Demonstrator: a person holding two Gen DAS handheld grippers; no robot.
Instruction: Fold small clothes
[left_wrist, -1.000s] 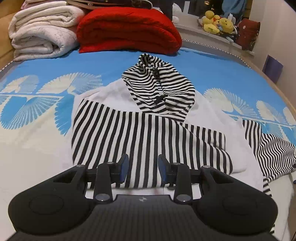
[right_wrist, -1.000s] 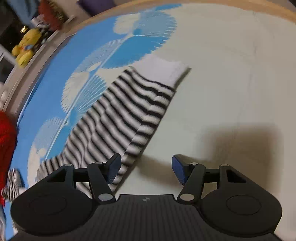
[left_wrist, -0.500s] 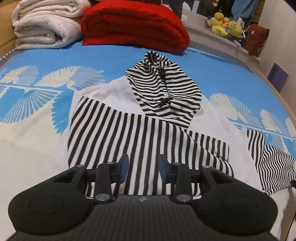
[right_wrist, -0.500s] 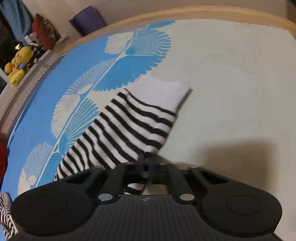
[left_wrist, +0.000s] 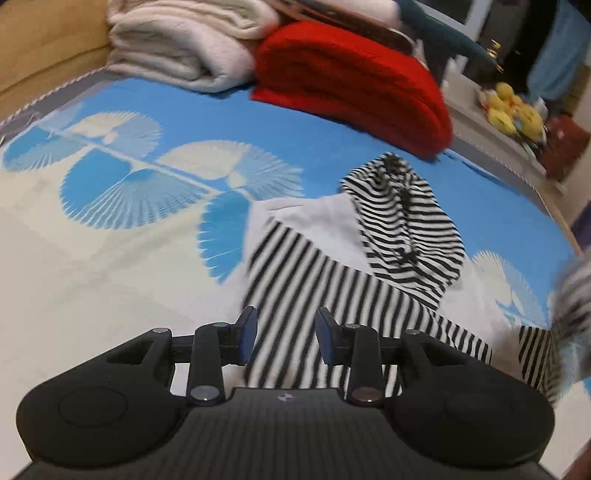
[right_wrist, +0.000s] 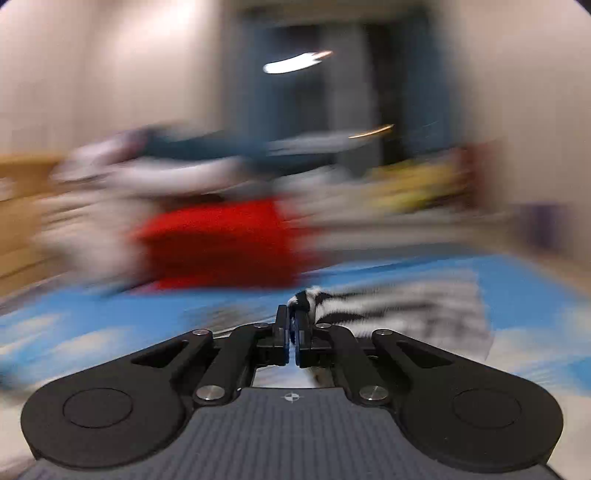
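A small black-and-white striped hoodie lies on the blue and white bedspread, hood toward the far side. My left gripper is open and empty, hovering over the hoodie's near hem. My right gripper is shut on the striped sleeve and holds it lifted; that view is heavily blurred. The lifted sleeve shows blurred at the right edge of the left wrist view.
A folded red blanket and folded white blankets lie at the far end of the bed. Yellow plush toys sit on a ledge at the far right. A wooden bed frame runs along the left.
My right gripper closed on the sleeve end and swung it up off the bed, turning toward the hoodie. My left gripper stayed open and shifted left over the hem.
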